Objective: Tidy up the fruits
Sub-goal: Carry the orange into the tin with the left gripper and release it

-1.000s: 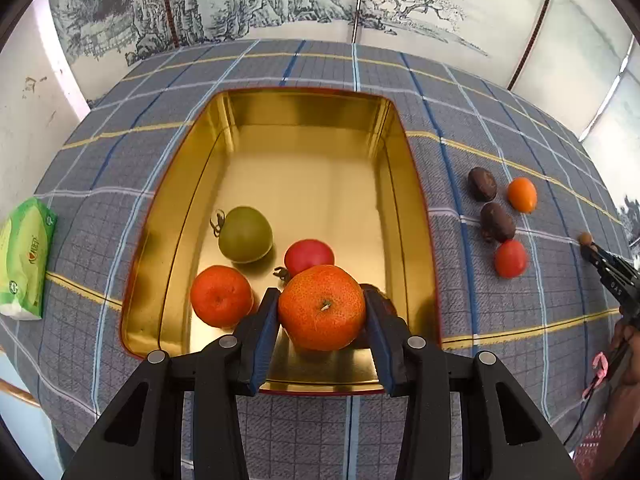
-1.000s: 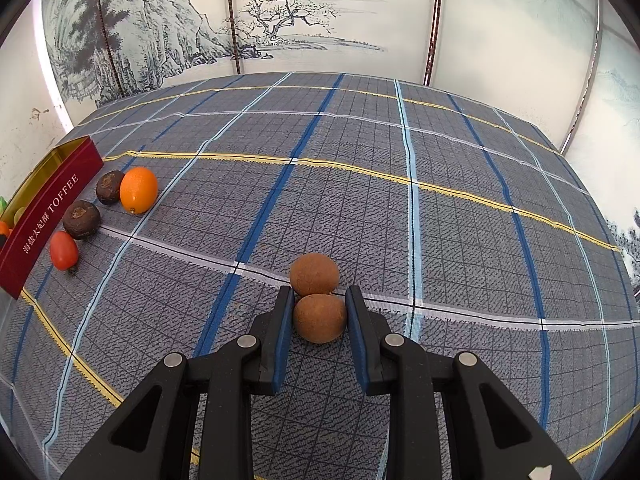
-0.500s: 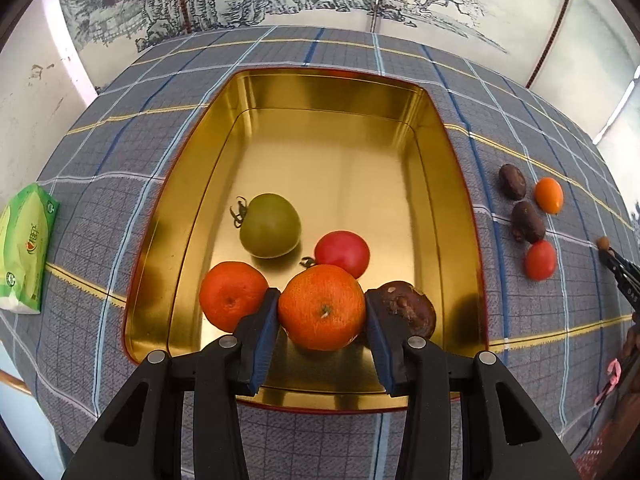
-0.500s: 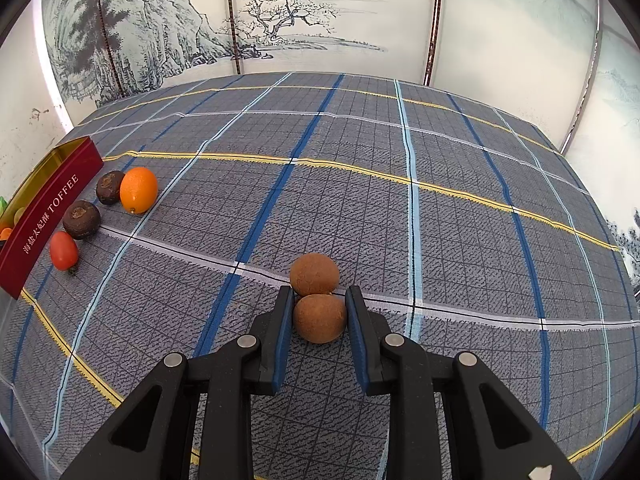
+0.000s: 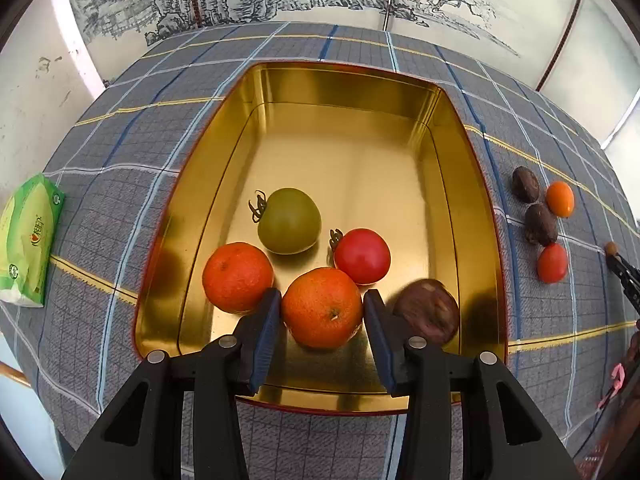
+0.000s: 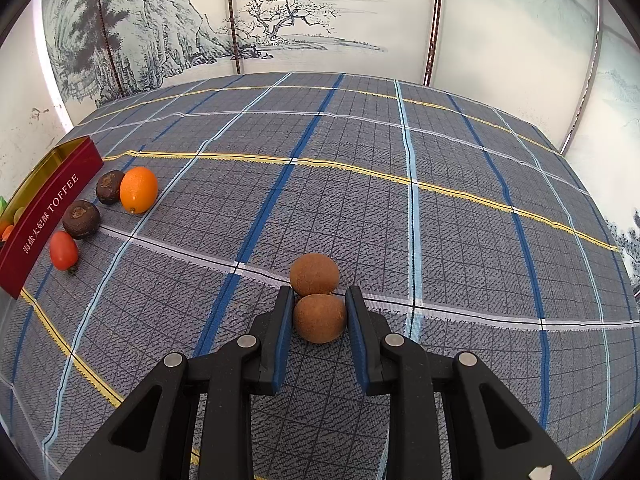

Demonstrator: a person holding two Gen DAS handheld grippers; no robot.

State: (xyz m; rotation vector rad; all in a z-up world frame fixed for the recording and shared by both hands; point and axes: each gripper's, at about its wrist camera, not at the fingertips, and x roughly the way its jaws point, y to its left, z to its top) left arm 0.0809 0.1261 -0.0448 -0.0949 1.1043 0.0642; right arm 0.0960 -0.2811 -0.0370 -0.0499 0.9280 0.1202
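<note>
The left gripper point(image 5: 322, 310) is clamped on an orange point(image 5: 322, 307), both pads pressed to its sides, low over the near end of the gold tin point(image 5: 460, 128). Whether the orange rests on the tin floor or hangs just above it is hard to tell. Around it inside the tin: a second orange point(image 5: 237, 277) at 10 o'clock, a red tomato point(image 5: 362, 256) at 1 o'clock, a green tomato point(image 5: 289, 221) at 11 o'clock, and a blurred brown fruit point(image 5: 426, 315) at 3 o'clock.

The right gripper point(image 6: 319, 318) is clenched on a brown longan point(image 6: 319, 318) lying on the plaid tabletop point(image 6: 440, 220), well apart from the tin. A second longan point(image 6: 314, 273) touches it at 12 o'clock.

Just outside the tin's red wall, at 10 o'clock from the longans, lie four small fruits: a cherry tomato point(image 6: 63, 250), two dark fruits point(image 6: 81, 219) point(image 6: 109, 187) and a kumquat point(image 6: 139, 189).

A green packet point(image 5: 28, 240) sits at the tabletop's edge, at 9 o'clock from the tin.
</note>
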